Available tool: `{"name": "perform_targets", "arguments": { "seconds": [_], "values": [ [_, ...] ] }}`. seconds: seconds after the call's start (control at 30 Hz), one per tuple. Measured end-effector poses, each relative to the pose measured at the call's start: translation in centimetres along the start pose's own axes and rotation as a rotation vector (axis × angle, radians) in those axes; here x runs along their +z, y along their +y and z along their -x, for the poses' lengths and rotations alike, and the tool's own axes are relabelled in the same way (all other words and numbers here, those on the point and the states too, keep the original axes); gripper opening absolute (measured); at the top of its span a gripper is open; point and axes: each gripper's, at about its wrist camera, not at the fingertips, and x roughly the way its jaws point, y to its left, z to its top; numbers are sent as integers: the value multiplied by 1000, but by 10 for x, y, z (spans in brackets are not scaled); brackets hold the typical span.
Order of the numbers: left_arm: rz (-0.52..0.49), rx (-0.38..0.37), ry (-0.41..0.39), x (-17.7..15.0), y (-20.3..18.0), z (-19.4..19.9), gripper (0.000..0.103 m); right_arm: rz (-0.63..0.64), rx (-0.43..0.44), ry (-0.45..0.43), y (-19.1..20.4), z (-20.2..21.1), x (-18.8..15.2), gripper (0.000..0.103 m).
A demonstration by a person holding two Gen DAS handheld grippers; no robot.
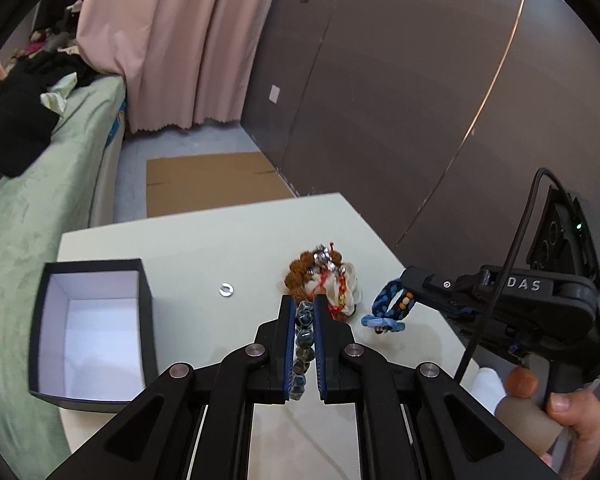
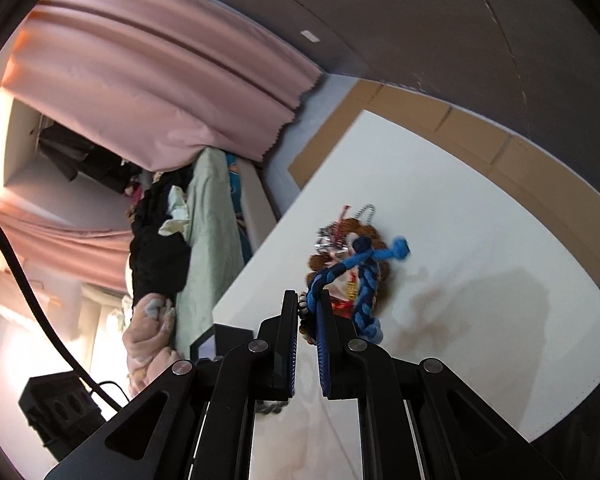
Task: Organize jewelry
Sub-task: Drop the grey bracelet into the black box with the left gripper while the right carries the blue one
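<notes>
White letters "DAS" mark the right gripper, its fingers clamped on a blue braided bracelet hanging at 3 o'clock. The left gripper pinches a grey glass-bead bracelet, strand running along the fingers toward 12 o'clock. Jewelry pile and ring lie on the white table; black box at 9 o'clock. Pink curtain behind.

White table: box, ring, jewelry pile.
</notes>
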Motion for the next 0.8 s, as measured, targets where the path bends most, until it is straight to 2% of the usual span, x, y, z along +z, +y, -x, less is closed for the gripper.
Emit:
{"name": "perform_targets", "arguments": {
  "seconds": [0.2,0.43,0.8],
  "values": [
    [27,0,-51,7,15,22,9,39,44,-28,15,-1,-5,10],
    [78,18,-90,14,45,40,9,105,142,-30,43,-9,-15,10],
    [176,56,-106,18,90,53,9,157,199,37,71,-43,-37,10]
  ]
}}
